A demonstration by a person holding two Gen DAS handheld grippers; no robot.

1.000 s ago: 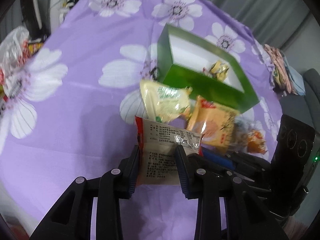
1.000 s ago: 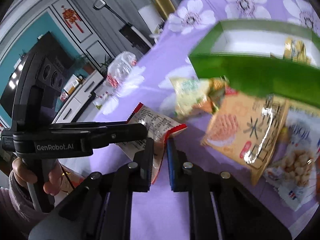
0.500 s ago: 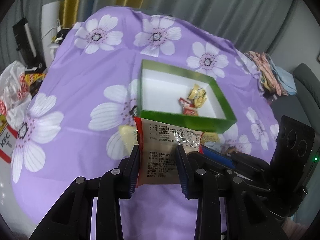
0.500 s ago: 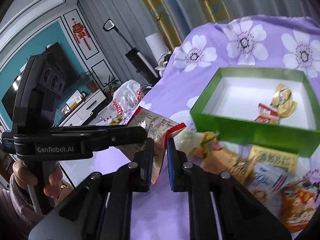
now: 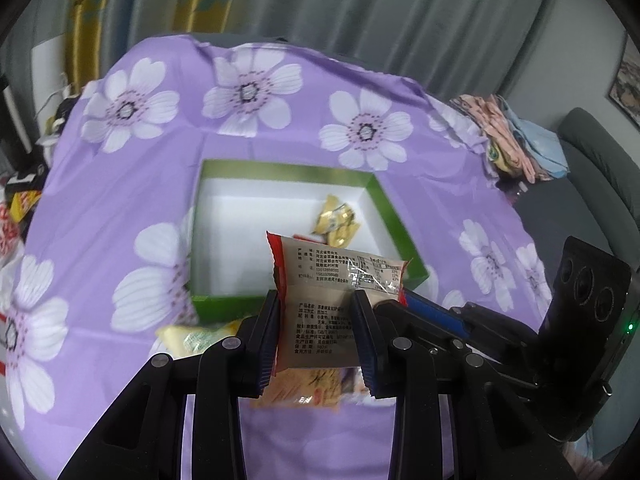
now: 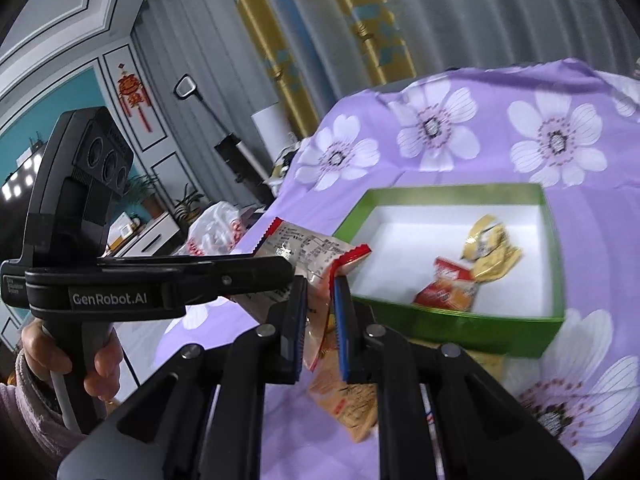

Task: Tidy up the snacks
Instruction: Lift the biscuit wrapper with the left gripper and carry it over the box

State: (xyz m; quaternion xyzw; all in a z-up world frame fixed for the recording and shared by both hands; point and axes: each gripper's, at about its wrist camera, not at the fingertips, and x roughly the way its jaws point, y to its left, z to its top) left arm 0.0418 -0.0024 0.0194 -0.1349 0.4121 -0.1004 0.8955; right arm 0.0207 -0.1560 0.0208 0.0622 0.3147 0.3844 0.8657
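Observation:
A beige snack packet (image 5: 332, 280) with red crimped ends and printed text hangs above the near edge of the green box (image 5: 224, 302). My left gripper (image 5: 316, 320) is shut on its lower half. From the right side, my right gripper (image 6: 320, 304) is shut on one red end of the same snack packet (image 6: 308, 248). The green box (image 6: 452, 320) has a white inside, holding a gold-wrapped snack (image 6: 492, 248) and a red and orange packet (image 6: 448, 288). More snack packets (image 6: 348, 396) lie on the cloth below the grippers.
A purple flowered cloth (image 5: 120, 184) covers the table. A pale yellow packet (image 5: 192, 338) lies near the box's front left corner. A plastic bag (image 6: 216, 232) sits at the table's left edge, folded clothes (image 5: 516, 144) at the far right. A hand (image 6: 68, 360) holds the left gripper's handle.
Both grippers have risen with the packet held between them, moving toward the green box. The box's inside now shows fully, and the loose packets have dropped below the fingers.

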